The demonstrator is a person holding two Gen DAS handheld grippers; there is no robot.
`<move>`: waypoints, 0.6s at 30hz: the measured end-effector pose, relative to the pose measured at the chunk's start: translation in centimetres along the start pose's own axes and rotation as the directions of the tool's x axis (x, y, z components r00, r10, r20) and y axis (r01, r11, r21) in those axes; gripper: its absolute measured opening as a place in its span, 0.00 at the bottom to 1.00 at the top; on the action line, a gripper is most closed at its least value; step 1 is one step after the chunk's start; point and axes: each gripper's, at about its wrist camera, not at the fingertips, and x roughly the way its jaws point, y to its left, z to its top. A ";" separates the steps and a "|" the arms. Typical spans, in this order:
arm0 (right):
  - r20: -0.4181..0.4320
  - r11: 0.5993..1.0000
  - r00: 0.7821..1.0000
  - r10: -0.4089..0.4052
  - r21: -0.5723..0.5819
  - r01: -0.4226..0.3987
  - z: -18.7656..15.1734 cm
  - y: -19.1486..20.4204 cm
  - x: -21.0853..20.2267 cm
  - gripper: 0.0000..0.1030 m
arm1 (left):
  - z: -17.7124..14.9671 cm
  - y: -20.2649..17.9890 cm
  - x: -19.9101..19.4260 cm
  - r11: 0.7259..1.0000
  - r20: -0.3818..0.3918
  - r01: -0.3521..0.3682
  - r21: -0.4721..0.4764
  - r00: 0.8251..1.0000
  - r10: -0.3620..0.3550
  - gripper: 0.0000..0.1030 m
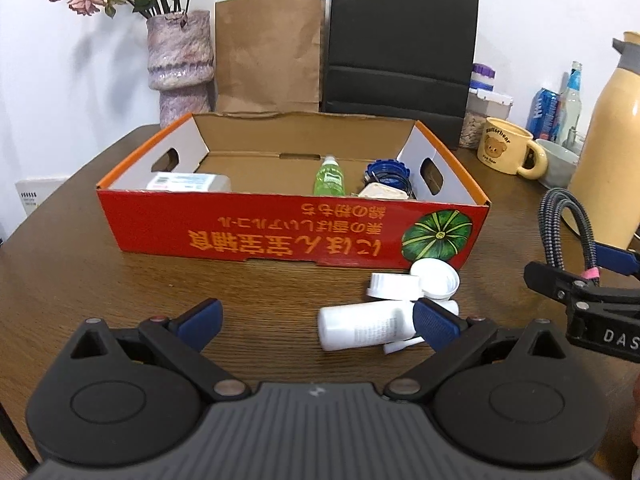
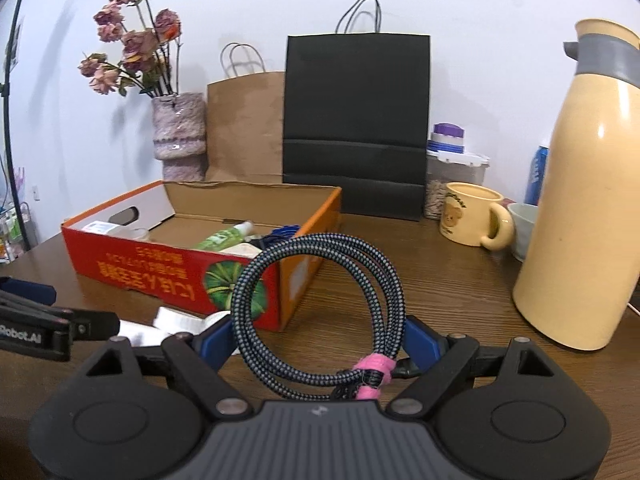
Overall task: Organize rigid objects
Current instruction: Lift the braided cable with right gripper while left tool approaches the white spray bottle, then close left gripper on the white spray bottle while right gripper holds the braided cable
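Observation:
A red cardboard box (image 1: 256, 236) stands open on the wooden table and holds a green bottle (image 1: 329, 178), a white packet (image 1: 188, 182), a blue lid (image 1: 386, 172) and a cream tub (image 1: 382, 192). White plastic bottles (image 1: 362, 328) and caps (image 1: 434, 278) lie in front of its right corner. My left gripper (image 1: 318, 320) is open, low over the table, its right finger beside the lying bottle. My right gripper (image 2: 320, 340) is shut on a coiled braided cable (image 2: 320, 280) with a pink tie, held right of the box (image 2: 160, 268); the cable also shows in the left wrist view (image 1: 568, 232).
Behind the box stand a vase of dried flowers (image 1: 178, 64), a brown paper bag (image 1: 268, 52) and a black paper bag (image 1: 400, 52). At right are a yellow bear mug (image 1: 508, 148), jars, a blue can (image 1: 542, 114) and a tall cream thermos (image 2: 588, 220).

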 end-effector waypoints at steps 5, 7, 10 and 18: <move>-0.012 1.000 1.000 -0.005 0.006 0.005 -0.1 -1.3 0.3 0.84 | -0.2 -1.3 0.9 0.998 0.007 -0.045 -0.032 0.999 0.045 1.00; -0.017 1.000 1.000 -0.001 0.010 0.001 -0.2 -1.9 0.5 0.84 | -0.3 -2.0 1.2 0.998 0.003 -0.051 -0.029 0.999 0.051 1.00; -0.028 1.000 1.000 -0.002 0.014 0.003 -0.2 -2.7 1.0 0.84 | -0.6 -3.1 1.7 0.998 0.003 -0.069 -0.012 0.998 0.069 1.00; -0.034 0.999 0.999 -0.014 0.032 0.015 -0.4 -3.7 1.2 0.84 | -0.7 -4.9 2.1 0.997 0.026 -0.077 -0.013 0.997 0.077 1.00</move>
